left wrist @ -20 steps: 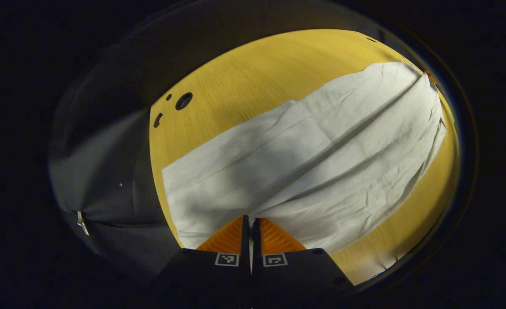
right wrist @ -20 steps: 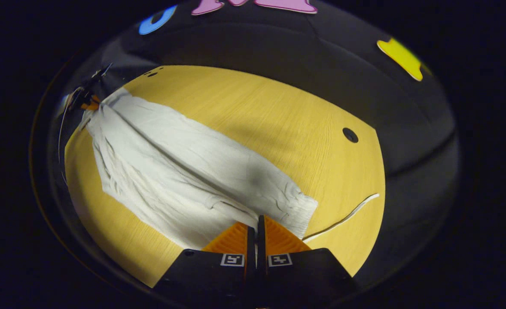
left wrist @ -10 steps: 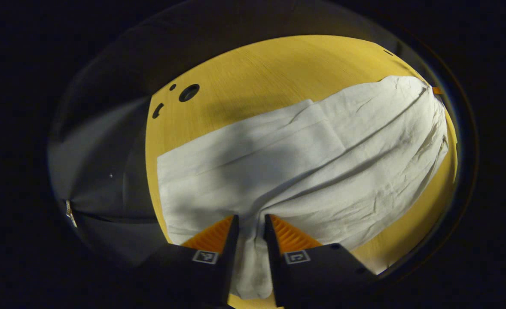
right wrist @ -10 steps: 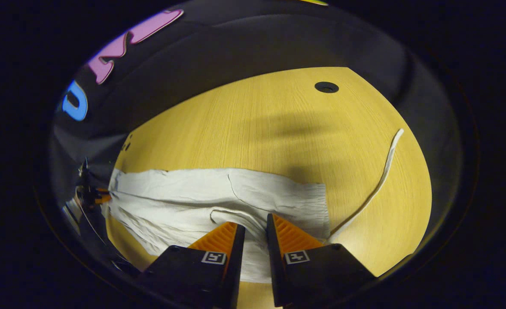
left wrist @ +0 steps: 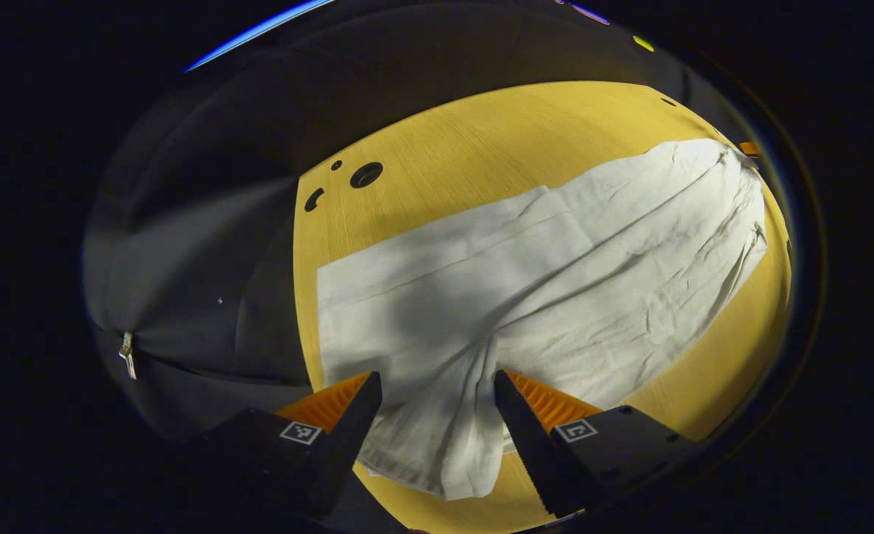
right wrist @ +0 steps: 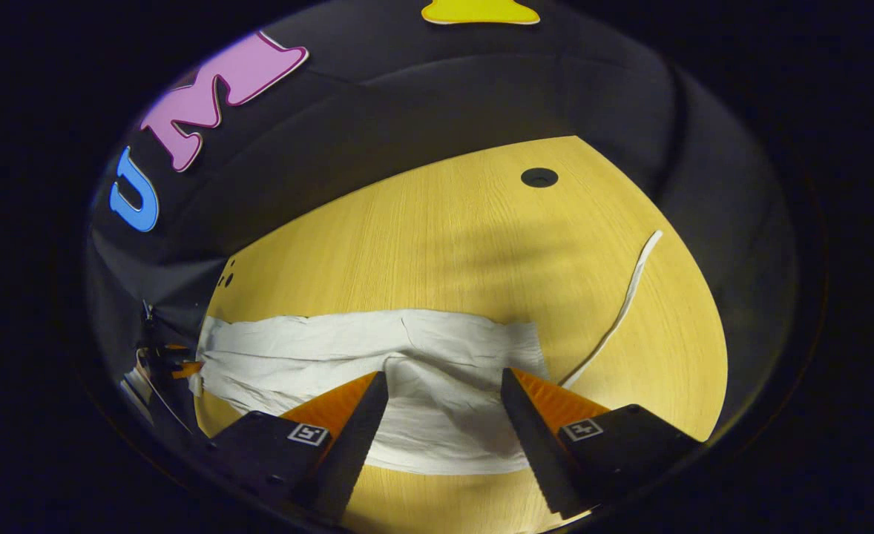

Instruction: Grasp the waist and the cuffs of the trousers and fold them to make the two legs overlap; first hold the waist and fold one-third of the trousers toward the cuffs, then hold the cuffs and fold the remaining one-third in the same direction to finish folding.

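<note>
Both the left tongs (left wrist: 433,415) and right tongs (right wrist: 444,411) have just sprung open, dropping the trousers (left wrist: 556,274) onto the tabletop (left wrist: 481,148). The legs probably overlap now. Next comes the waist fold.

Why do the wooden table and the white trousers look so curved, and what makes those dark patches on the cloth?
Left gripper view: the fisheye lens bends the yellow wooden table into a dome; a soft shadow falls across the white cloth trousers near the open left gripper. Right gripper view: the same bulging, with a faint shadow on the bare wood and sharp focus by the open right gripper.
</note>
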The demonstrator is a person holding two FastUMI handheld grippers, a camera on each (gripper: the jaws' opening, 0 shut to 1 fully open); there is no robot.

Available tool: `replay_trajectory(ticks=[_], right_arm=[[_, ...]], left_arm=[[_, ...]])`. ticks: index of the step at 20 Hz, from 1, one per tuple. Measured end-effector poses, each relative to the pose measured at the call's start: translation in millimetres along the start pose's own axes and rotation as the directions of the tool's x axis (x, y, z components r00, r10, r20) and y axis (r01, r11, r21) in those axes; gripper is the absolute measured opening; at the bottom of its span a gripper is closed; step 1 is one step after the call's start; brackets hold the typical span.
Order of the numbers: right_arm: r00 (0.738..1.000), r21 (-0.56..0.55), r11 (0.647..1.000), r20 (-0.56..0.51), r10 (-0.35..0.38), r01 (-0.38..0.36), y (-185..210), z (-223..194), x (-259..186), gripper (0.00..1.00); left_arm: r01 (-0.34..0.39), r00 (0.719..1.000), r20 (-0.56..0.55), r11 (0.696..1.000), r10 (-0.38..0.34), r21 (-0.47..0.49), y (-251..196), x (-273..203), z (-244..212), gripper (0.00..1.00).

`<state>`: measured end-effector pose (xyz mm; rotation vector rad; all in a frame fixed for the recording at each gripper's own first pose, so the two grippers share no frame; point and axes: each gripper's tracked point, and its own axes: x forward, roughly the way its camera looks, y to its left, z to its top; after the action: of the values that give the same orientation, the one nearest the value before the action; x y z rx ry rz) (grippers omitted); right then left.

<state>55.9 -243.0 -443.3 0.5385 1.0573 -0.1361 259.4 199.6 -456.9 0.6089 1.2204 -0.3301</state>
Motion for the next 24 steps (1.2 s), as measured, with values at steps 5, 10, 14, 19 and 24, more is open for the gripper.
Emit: replay_trajectory(ticks=[5, 10, 14, 19, 24], right_arm=[[0.988, 0.110, 0.993, 0.142, -0.062, 0.047, -4.9, 20.5, -28.5, 0.97], [0.969, 0.363, 0.926, 0.169, -0.178, 0.107, -18.7, -27.5, -55.3, 0.96], [0.954, 0.534, 0.822, 0.085, -0.287, 0.199, -46.3, -75.8, -55.1, 0.96], [0.956, 0.684, 0.714, 0.085, -0.281, 0.149, -64.0, -79.4, -39.9, 0.96], [0.939, 0.750, 0.633, 0.045, -0.340, 0.193, -70.1, -64.9, -22.1, 0.96]], left_arm=[[-0.052, 0.993, 0.101, 0.990, 0.066, -0.129, 3.9, -34.2, -4.0, 0.98], [-0.035, 0.974, 0.201, 0.945, 0.105, -0.326, -13.7, -74.8, -19.5, 0.98], [0.007, 0.961, 0.246, 0.881, 0.124, -0.474, -25.5, -92.2, -30.6, 0.98], [0.073, 0.962, 0.252, 0.790, 0.104, -0.608, -43.1, -90.0, -42.0, 0.98], [0.097, 0.968, 0.234, 0.720, 0.093, -0.687, -51.5, -95.2, -57.4, 0.98]])
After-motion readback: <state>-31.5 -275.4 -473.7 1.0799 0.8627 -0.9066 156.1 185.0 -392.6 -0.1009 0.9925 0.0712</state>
